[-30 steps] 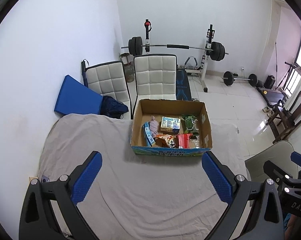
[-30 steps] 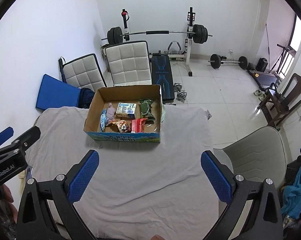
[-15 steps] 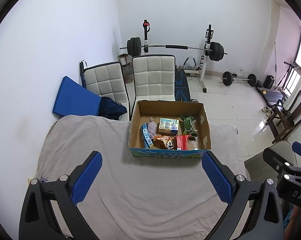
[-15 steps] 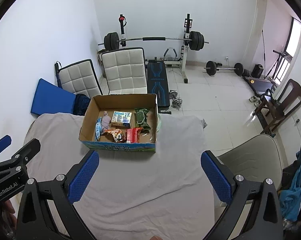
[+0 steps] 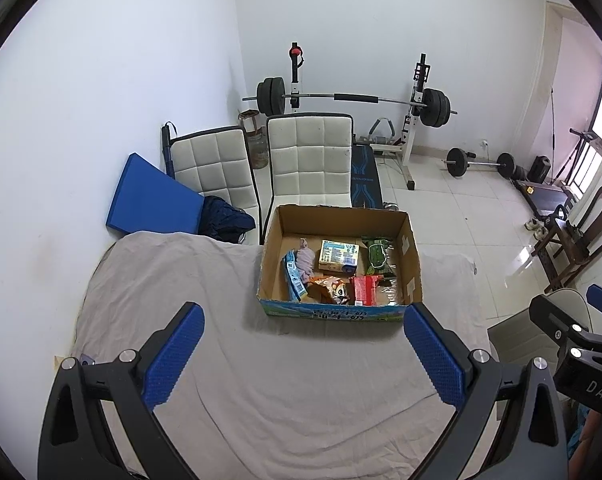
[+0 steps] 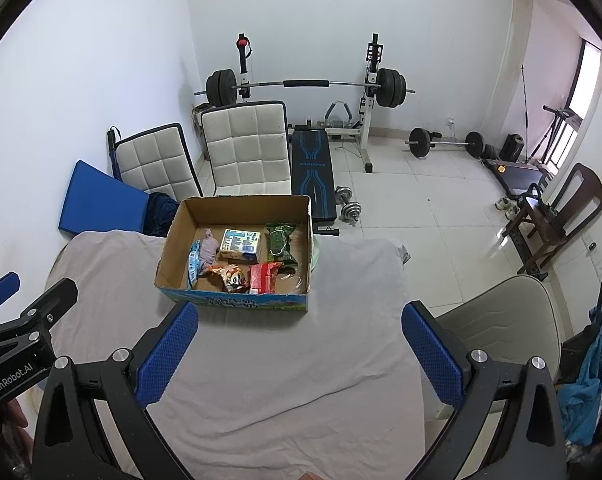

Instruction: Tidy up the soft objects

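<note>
Your soft stuff, like the purple plush [image 5: 305,261] and snack packs [image 5: 329,289], all sits in the cardboard box [image 5: 333,312] on the tabletop [image 5: 181,280]; could be packed or waiting to be unloaded. Left gripper [image 5: 303,354] and right gripper [image 6: 299,354] both have jaws wide apart, holding nothing

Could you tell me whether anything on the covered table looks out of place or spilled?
Nothing stands out. The cardboard box sits upright on the grey cloth, its packets jumbled but all inside, nothing spilled.

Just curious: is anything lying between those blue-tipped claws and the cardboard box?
Nothing: both wrist views show only bare wrinkled grey cloth between each open hand-held gripper and the brown cardboard box.
</note>
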